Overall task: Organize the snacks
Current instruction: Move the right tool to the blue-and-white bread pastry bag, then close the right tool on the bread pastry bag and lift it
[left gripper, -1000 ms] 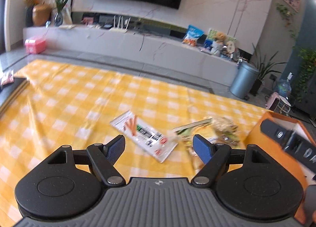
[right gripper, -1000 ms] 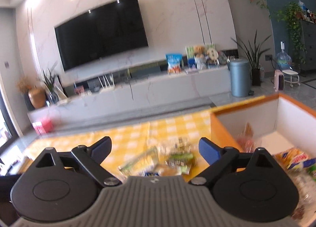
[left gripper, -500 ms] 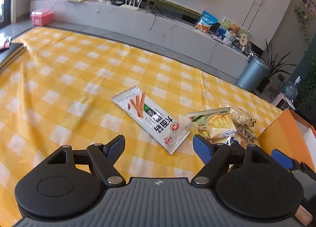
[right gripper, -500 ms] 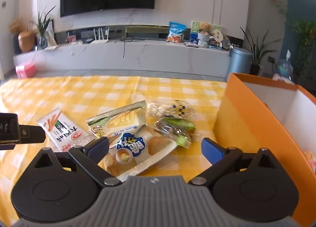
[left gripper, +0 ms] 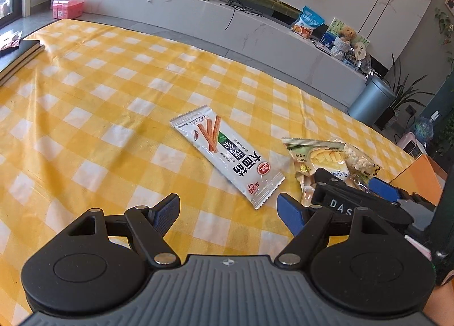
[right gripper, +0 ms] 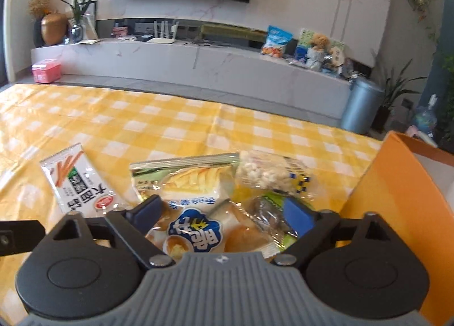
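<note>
A long white stick-snack packet (left gripper: 227,156) lies on the yellow checked tablecloth (left gripper: 99,93), just beyond my left gripper (left gripper: 228,208), which is open and empty. To its right is a pile: a yellow-green cake pack (right gripper: 187,178), a clear pack of white puffs (right gripper: 269,173), a green pack (right gripper: 272,215) and a blue-labelled bread pack (right gripper: 198,232). My right gripper (right gripper: 224,209) is low over the pile with its jaws closing. The bread pack lies between them, and the pads do not clearly press on it. The orange box (right gripper: 397,184) stands to the right.
Dark books (left gripper: 17,54) lie at the table's left edge. Beyond the table runs a long white cabinet (right gripper: 198,62) with a snack bag and toys on it. A grey bin (left gripper: 371,99) and a pink box (left gripper: 68,7) sit on the floor.
My right gripper swung down and left from the orange box onto the snack pile, now straddling the bread pack. My left gripper sank and tipped down toward the white packet.
</note>
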`<state>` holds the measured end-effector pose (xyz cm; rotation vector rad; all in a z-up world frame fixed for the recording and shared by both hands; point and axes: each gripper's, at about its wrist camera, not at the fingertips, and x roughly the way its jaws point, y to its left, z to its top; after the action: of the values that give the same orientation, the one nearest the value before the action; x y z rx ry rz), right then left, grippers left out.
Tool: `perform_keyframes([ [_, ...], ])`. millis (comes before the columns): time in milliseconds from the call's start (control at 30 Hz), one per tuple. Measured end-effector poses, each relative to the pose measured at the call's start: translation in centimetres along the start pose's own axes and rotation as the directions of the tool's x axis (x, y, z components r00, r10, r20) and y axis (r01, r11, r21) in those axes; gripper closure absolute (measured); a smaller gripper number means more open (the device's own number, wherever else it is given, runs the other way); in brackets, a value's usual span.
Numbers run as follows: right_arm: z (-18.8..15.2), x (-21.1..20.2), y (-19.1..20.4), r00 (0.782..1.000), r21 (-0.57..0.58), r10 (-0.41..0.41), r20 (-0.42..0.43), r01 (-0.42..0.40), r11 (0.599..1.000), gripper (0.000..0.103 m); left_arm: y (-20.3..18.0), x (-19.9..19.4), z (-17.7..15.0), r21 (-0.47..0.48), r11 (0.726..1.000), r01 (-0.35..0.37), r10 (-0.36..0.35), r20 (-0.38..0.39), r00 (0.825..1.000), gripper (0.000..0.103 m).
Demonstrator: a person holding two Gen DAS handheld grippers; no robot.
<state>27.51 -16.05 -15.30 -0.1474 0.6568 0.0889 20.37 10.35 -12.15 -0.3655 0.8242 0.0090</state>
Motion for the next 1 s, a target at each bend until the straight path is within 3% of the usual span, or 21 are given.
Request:
perform_keyframes([
  [100,-0.2,0.0,-0.3,1.0,-0.002,0.028,-0.013,-0.028,1.0,0.023,0.0,-0.1,0.0,0.004,1.0,-0.012,0.012,0.004,1.0,0.012],
  [233,-0.6,-0.8,-0.3,0.995,-0.007,0.102,-0.011,-0.102,0.995,0.058,0.2,0.0,0.1,-0.006,1.0,-0.017,0.017,-0.006,1.0,0.012],
  [267,-0.8,-1.3,0.0,0.993,-0.038,0.117,-0.015,-0.118,0.992,0.061,0.3,0.0,0.1,-0.009,1.0,-0.017,0.017,-0.006,1.0,0.012],
  [367,-1.5,-2.4,0.8,0.993,-0.088,0.114,-0.02,-0.115,0.989,0.061,0.6,-0.2,0.2,-0.014,1.0,-0.025,0.025,-0.002,1.0,0.012],
  [533,-1.8,-3.3,0.4,0.984,-0.056,0.164,-0.069,-0.168,0.984,0.066,1.4,-0.8,0.5,-0.034,0.999,-0.029,0.029,0.007,1.0,0.012],
  [667,-2.9,-4.4,1.1,0.976,-0.129,0.162,-0.146,-0.181,0.975,0.066,1.8,-1.0,0.7,-0.052,0.998,-0.019,0.02,0.01,1.0,0.012],
  [767,-3.3,-5.8,0.7,0.983,-0.088,0.165,-0.079,-0.172,0.981,0.063,1.9,-0.8,0.6,-0.072,0.997,-0.011,0.011,0.0,1.0,0.012],
  [933,-2.6,-5.7,0.3,0.993,-0.013,0.115,0.004,-0.115,0.993,0.027,1.8,-0.5,0.5,-0.065,0.998,-0.009,0.008,-0.005,1.0,0.012],
  [1000,-2.3,-5.3,0.3,0.992,0.02,0.126,0.022,-0.126,0.992,0.02,1.8,-0.5,0.5,-0.057,0.998,-0.012,0.012,-0.006,1.0,0.012],
])
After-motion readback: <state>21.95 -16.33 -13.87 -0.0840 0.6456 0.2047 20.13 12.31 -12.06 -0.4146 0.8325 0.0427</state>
